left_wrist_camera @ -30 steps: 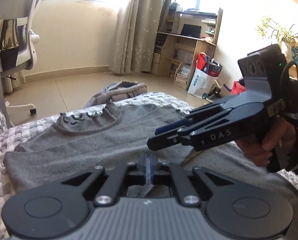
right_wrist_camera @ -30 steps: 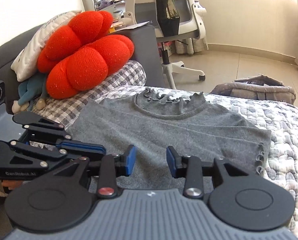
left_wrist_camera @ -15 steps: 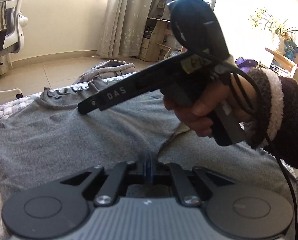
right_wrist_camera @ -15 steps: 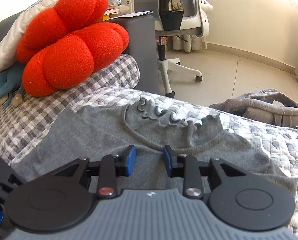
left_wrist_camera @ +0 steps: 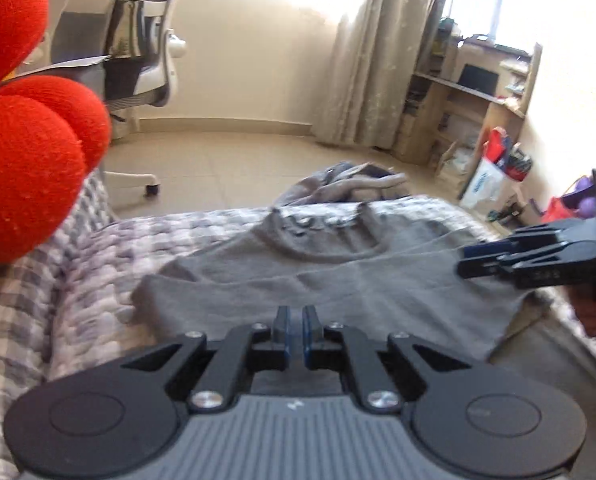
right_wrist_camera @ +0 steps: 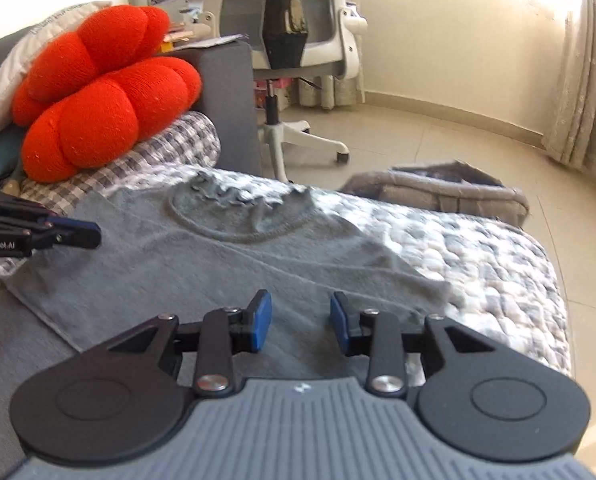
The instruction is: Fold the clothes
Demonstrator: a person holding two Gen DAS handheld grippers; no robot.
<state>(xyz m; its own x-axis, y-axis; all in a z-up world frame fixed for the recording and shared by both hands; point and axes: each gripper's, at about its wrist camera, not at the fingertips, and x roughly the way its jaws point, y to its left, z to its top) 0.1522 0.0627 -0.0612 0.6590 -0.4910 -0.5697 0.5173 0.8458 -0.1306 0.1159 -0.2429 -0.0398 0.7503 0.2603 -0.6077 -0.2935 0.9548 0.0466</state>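
1. A grey top point(right_wrist_camera: 226, 264) lies flat on a quilt point(right_wrist_camera: 478, 248), neckline away from the cameras, sleeves already folded in over the body.
2. The left gripper point(left_wrist_camera: 295, 330) hovers over the near hem. Its jaws are almost together, a thin slit between the pads, and nothing is seen caught in them.
3. The right gripper point(right_wrist_camera: 300, 322) hangs over the near right part of the top. Its jaws stand apart and empty, the cloth showing through the gap.
4. A red cushion point(right_wrist_camera: 102, 92) sits at the left end, well clear of the top.
5. Risk, as a judgement: with the left jaws nearly closed, they may press onto the hem without taking it unless they open first, so one side would stay down and the fold would go crooked.
6. Risk: the folded-in sleeves may slide out if the hem is lifted unevenly or fast.
7. Against the frame half a second ago: the right gripper then crossed over the top in front of the left camera; now it sits at that view's right edge. The left view has swung left, bringing the cushion in.
8. The right jaws narrowed a little over the last second.
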